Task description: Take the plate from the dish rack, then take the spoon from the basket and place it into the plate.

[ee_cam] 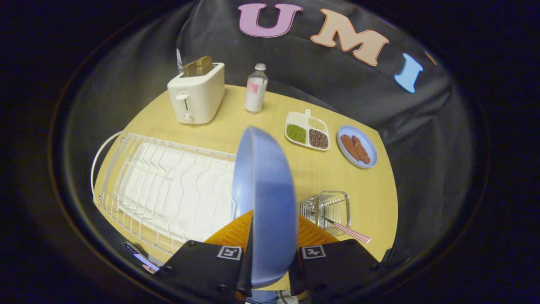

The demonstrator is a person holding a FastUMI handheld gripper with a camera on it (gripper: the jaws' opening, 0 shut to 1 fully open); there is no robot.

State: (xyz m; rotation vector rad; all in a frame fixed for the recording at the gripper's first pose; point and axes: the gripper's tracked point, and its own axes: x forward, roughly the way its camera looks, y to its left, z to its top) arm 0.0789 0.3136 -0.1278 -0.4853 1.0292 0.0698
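Above a yellow round table (pixel 312 173), the gripper (pixel 270 253) is clenching the blue plate (pixel 263 202) upright, just left of the wire basket (pixel 327 209) holding the checked-handled spoon (pixel 352 233).

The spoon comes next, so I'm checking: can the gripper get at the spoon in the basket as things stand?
Probably not yet. The gripper is shut on the blue plate, held edge-up between its fingers, so it has nothing free to grasp with. The spoon itself sticks out of the wire basket unobstructed.

The plate (pixel 263 202) hides part of the dish rack (pixel 168 185).
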